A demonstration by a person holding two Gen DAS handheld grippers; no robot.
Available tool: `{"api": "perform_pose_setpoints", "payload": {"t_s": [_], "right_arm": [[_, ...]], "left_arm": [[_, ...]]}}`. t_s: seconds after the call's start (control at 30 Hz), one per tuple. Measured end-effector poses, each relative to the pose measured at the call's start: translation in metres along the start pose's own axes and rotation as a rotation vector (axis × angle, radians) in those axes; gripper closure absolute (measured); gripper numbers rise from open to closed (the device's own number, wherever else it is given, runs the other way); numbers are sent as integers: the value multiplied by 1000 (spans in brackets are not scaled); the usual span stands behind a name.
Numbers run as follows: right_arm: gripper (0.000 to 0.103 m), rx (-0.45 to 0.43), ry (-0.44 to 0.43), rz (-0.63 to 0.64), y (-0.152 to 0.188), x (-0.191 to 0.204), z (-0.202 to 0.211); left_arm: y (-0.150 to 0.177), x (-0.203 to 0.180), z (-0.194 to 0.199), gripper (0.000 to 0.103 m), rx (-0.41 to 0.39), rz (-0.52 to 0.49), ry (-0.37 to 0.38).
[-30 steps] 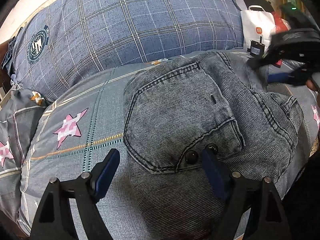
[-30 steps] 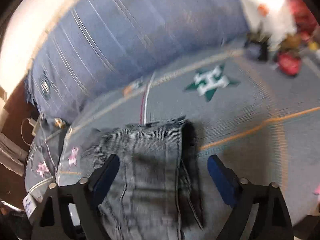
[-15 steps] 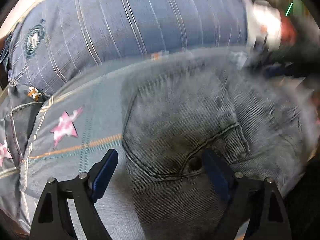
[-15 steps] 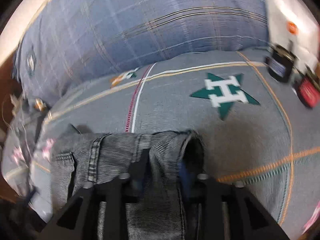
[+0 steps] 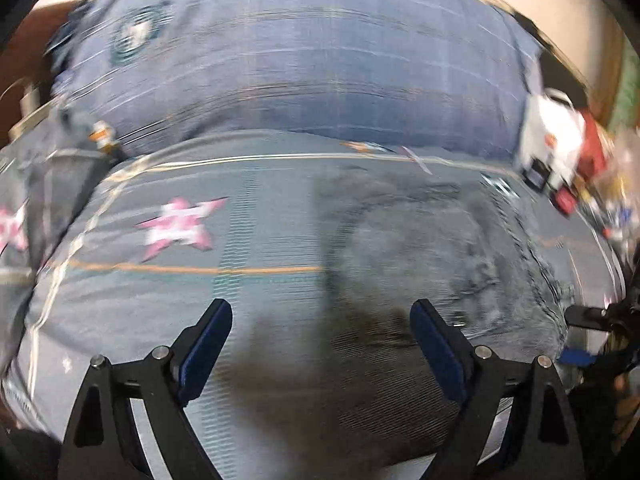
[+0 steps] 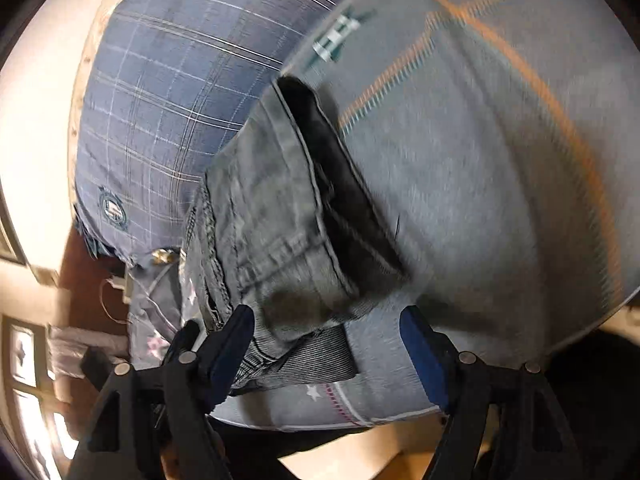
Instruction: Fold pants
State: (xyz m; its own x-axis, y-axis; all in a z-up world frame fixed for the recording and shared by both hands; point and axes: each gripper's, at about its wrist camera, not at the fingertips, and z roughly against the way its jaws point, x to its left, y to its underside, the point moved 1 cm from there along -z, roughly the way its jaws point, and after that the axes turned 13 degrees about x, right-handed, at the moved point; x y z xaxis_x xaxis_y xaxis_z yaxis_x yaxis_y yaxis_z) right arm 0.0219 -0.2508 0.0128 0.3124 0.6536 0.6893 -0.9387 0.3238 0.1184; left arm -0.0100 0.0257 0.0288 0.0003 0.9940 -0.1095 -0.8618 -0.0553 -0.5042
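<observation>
Denim, grey and soft: pants (image 5: 440, 272) lie ahead and right of the left gripper (image 5: 320, 344), whose jaws stand wide, empty. Expect limp, moderately heavy cloth.

Right view: right gripper (image 6: 326, 344) is opening, hem between its jaws, unpressed. Grasp at stiff seamed hems.

- The left hand-held gripper (image 5: 320, 332) was held wide open above the bed (image 5: 132, 292).
- Blurred grey pants (image 5: 440, 264) were spread beneath its right finger.
</observation>
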Motion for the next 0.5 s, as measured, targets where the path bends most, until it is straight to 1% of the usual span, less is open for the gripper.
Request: {"api": "perform_pose_setpoints", "payload": {"t_s": [0.1, 0.13, 0.17, 0.2, 0.23, 0.27, 0.3, 0.33, 0.4, 0.5], "right_arm": [[25, -2, -75, -40, 2, -2, -16], [25, -27, -82, -38, 1, 0, -17], [28, -60, -83, -31, 0, 2, -16], [33, -106, -64, -22, -2, 4, -12], [49, -127, -52, -13, -4, 7, -13], [62, -129, -50, -4, -7, 9, -14], [63, -127, -35, 2, -7, 12, -15], [64, -128, -12, 15, -7, 17, -15], [65, -141, 10, 38, -4, 24, -11], [65, -142, 15, 40, -2, 29, -9]], "left_arm": [[9, 30, 5, 12, 10, 83, -17], [13, 38, 6, 12, 19, 106, -14], [18, 45, 7, 12, 24, 133, -11], [24, 50, 9, 12, 27, 149, -9], [27, 52, 10, 12, 32, 152, -7], [34, 51, 14, 12, 30, 155, -2], [39, 47, 18, 12, 23, 150, 3], [45, 39, 23, 12, 14, 130, 9], [55, 16, 34, 12, -9, 42, 25], [68, -28, 36, 12, -45, -149, -36]]}}
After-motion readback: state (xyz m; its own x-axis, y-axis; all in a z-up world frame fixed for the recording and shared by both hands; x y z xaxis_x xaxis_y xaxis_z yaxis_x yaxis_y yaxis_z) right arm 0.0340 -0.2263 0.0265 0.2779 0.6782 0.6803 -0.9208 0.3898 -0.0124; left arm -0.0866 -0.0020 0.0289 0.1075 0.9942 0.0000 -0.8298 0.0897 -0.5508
